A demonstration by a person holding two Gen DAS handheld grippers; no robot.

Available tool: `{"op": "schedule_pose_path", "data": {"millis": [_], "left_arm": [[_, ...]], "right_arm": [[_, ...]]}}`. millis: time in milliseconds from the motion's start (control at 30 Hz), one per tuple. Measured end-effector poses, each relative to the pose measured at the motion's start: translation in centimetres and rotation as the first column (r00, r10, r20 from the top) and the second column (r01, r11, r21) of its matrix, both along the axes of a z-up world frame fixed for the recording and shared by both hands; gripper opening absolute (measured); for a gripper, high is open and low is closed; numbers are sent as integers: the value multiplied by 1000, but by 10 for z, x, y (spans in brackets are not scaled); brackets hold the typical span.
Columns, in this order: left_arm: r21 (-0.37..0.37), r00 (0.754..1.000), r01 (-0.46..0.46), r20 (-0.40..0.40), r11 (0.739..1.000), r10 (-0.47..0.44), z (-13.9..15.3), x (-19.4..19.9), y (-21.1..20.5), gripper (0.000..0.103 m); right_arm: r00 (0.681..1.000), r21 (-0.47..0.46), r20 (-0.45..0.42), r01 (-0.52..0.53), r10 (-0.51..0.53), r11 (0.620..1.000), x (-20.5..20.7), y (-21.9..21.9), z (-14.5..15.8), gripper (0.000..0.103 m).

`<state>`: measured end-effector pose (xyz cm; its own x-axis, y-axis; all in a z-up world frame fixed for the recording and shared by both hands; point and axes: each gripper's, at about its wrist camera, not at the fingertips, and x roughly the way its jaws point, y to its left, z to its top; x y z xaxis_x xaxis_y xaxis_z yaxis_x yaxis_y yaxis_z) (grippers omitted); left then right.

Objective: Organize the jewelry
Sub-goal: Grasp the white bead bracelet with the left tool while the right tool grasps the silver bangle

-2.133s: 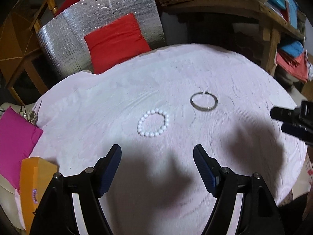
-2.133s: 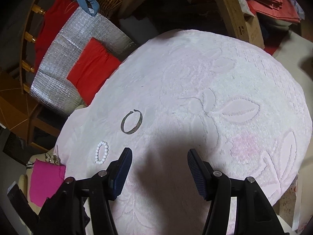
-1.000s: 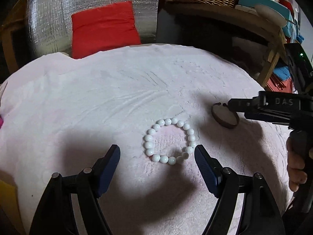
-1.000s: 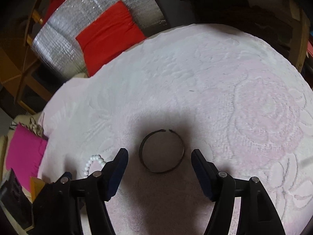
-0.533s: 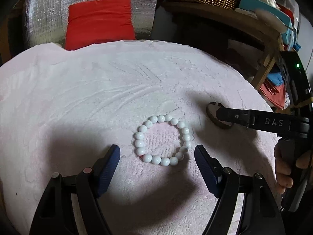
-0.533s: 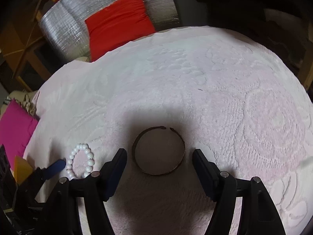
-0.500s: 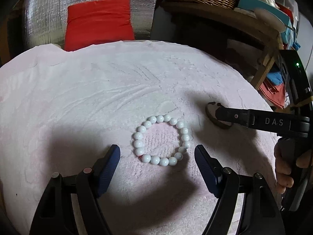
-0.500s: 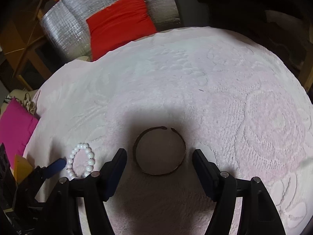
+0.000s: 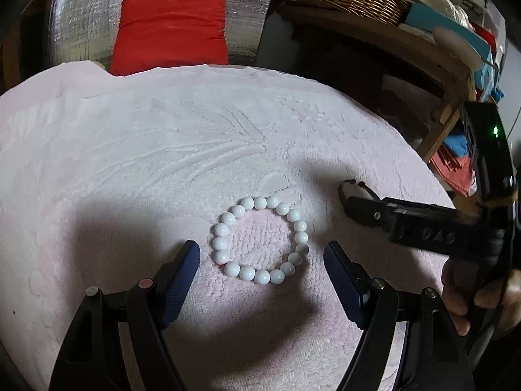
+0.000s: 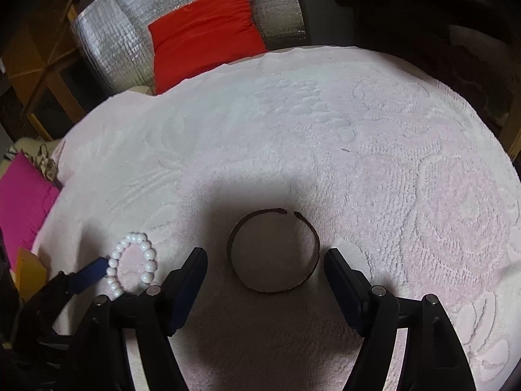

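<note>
Bangle [image 10: 274, 251] lies between the right tongs [image 10: 264, 260], whose jaws have just been closing without gripping; the left view hides most of it. Bead bracelet [image 9: 260, 239] lies between the wide-open left tongs [image 9: 261, 255] on the towel-covered counter [image 9: 130, 150].

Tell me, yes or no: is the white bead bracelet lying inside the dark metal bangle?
No. The white bead bracelet lies apart, left of the dark metal bangle, on the pink towel.

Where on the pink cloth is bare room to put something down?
The far half of the pink cloth, between the red cushion and the open bangle, is bare, as is its right side. The near left is crowded: pearl bracelet, bangle, left gripper and right gripper sit close together.
</note>
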<state>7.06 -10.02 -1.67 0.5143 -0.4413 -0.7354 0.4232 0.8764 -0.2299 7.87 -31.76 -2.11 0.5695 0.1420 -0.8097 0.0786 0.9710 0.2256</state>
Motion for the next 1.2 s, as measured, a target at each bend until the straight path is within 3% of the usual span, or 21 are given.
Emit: {"op": "schedule_pose_path", "data": {"millis": [167, 267, 333, 533, 567, 600, 1200], "left_arm": [[23, 1000, -7, 14, 1000, 7, -1, -1, -3, 77], [39, 1000, -12, 23, 999, 12, -2, -2, -4, 64], [38, 1000, -15, 23, 999, 14, -2, -1, -3, 60], [17, 1000, -4, 20, 1000, 4, -1, 1, 2, 26], [21, 1000, -8, 27, 1000, 8, 0, 0, 2, 13], [30, 1000, -6, 26, 1000, 5, 0, 0, 1, 10], [-3, 996, 1, 90, 1000, -1, 30, -11, 8, 10]], "right_arm": [[1000, -54, 2, -12, 12, 998, -1, 4, -2, 64], [1000, -55, 3, -11, 11, 998, -1, 4, -1, 64], [1000, -56, 5, -9, 10, 998, -2, 3, 0, 64], [1000, -31, 15, 17, -17, 999, -5, 0, 4, 64], [1000, -33, 18, 20, -20, 999, -5, 0, 5, 64], [1000, -33, 21, 23, -22, 999, -6, 0, 6, 64], [998, -17, 63, 28, -27, 999, -19, 0, 21, 64]]}}
